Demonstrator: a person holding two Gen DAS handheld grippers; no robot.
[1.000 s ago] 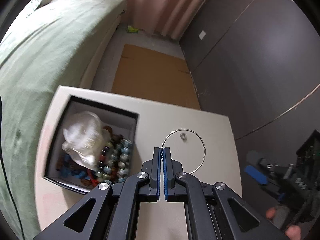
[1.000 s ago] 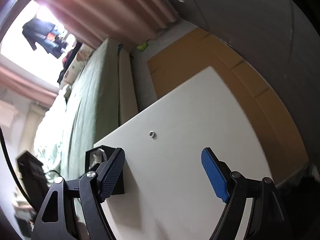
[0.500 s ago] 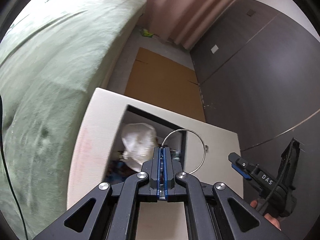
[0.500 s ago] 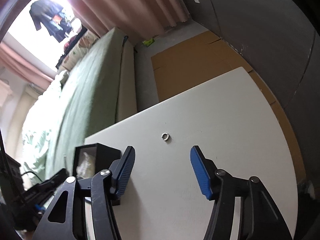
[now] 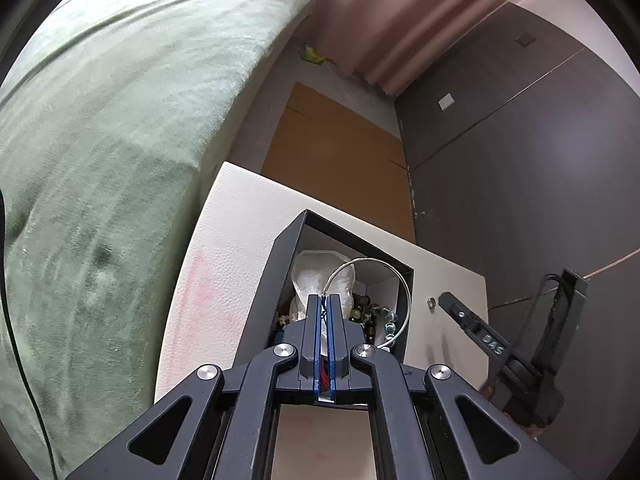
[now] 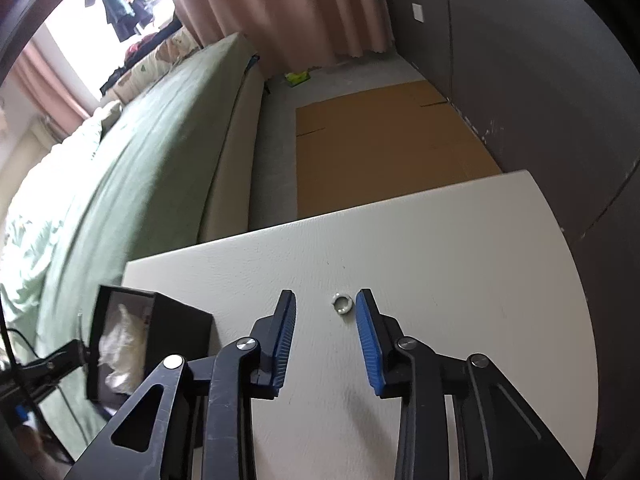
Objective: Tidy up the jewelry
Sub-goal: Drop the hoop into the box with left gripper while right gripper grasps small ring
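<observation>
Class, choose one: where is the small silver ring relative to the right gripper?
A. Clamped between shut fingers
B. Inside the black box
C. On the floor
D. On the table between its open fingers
D: the small silver ring lies on the white table, between the spread fingers of the right gripper.

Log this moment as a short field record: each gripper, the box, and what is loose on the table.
left gripper: shut on the wire bangle, held above the open black box
right gripper: open, the small silver ring between its fingers, not yet gripped
box contents: white bag, beaded bracelets
table: white, holds box and ring
</observation>
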